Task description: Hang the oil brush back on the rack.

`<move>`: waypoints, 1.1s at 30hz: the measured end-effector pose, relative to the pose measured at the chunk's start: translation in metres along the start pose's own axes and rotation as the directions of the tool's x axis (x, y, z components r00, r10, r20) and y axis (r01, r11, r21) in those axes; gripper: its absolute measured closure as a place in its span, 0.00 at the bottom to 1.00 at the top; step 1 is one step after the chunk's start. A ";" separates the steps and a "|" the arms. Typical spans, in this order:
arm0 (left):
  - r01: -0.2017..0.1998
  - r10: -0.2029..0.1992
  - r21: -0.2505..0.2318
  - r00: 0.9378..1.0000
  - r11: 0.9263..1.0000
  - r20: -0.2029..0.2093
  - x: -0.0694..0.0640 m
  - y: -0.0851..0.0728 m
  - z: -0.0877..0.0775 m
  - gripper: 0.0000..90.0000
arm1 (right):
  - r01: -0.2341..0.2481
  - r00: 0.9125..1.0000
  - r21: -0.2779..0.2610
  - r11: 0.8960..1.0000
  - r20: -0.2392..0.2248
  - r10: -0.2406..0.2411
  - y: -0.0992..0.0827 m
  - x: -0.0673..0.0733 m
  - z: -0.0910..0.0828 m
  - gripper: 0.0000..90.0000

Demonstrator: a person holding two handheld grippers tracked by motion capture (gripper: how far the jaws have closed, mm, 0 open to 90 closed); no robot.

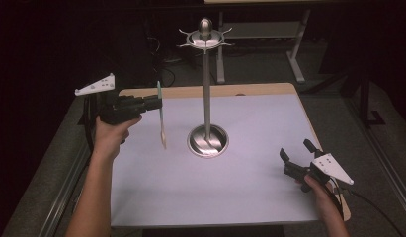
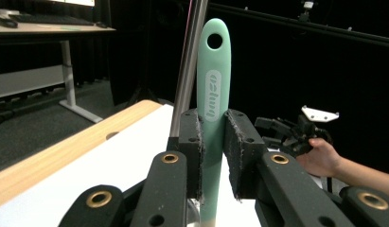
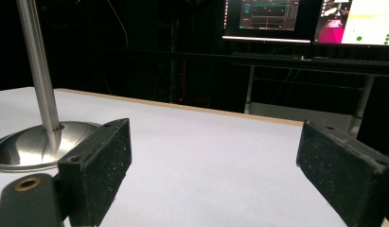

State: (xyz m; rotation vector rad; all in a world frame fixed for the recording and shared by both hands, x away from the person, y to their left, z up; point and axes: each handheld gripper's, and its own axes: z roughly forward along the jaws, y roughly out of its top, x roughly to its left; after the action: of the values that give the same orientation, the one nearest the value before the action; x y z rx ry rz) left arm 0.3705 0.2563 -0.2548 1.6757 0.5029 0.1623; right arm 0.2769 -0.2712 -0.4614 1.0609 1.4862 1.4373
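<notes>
Clamped on the mint-green handle of a utensil (image 2: 214,90), the jaws of my left gripper (image 2: 214,156) pressed their pads against both flat sides of it, well below the hanging hole at the handle's tip. In the left gripper view the handle rose upright between the pads, with pale lettering down its face. From the high view, my left gripper (image 1: 153,102) hung above the bench (image 1: 260,197) near its far left corner, pointing toward the middle, and the utensil (image 1: 161,118) dangled from it: green at the top, a paler cream end below, clear of the surface. What kind of utensil it was I could not tell.

Just beside the utensil, toward the centre of the bench, stood a steel utensil stand (image 1: 207,89): a round polished base, a slim upright pole, and a hooked ring under a domed knob at the top. In the left gripper view the pole (image 2: 186,71) passed close behind the handle.

My right gripper (image 1: 295,152) sat low near the right edge of the bench, toward the near corner, well apart from the stand. Its jaws stood wide apart with nothing between them; in the right gripper view, white bench showed between the two black pads (image 3: 100,168), and the stand's base (image 3: 31,144) lay off to one side.
</notes>
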 end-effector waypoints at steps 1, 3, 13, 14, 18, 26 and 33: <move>-0.001 0.001 -0.005 1.000 1.000 0.001 0.001 0.002 0.001 0.86 | 0.001 1.000 0.000 1.000 0.000 -0.001 0.000 0.000 0.000 0.12; -0.003 0.003 -0.015 1.000 1.000 0.009 0.002 0.009 0.002 0.86 | 0.001 1.000 -0.001 1.000 0.000 -0.001 0.000 0.000 0.000 0.12; -0.038 0.039 -0.025 0.999 0.999 0.029 0.003 0.044 0.011 0.86 | 0.001 1.000 0.000 1.000 0.000 -0.001 0.000 0.000 0.000 0.12; -0.045 0.046 -0.024 0.999 0.999 0.029 0.003 0.048 0.012 0.86 | -0.003 1.000 0.000 1.000 0.000 0.003 0.000 0.000 0.000 0.12; -0.063 0.063 -0.016 0.997 0.998 0.035 0.002 0.059 0.018 0.86 | -0.003 1.000 0.000 1.000 0.000 0.003 0.000 0.000 0.000 0.12; -0.100 0.101 -0.013 0.994 0.995 0.045 -0.003 0.075 0.023 0.86 | -0.003 1.000 -0.001 1.000 -0.001 0.003 0.000 0.000 0.000 0.12; -0.108 0.108 -0.008 0.993 0.994 0.050 -0.004 0.086 0.029 0.86 | -0.003 1.000 -0.001 1.000 -0.001 0.003 0.000 0.000 0.000 0.12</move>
State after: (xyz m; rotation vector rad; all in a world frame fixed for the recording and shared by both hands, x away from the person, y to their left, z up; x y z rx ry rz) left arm 0.3976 0.2207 -0.1761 1.6987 0.3736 0.1998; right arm 0.2768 -0.2713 -0.4614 1.0628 1.4850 1.4410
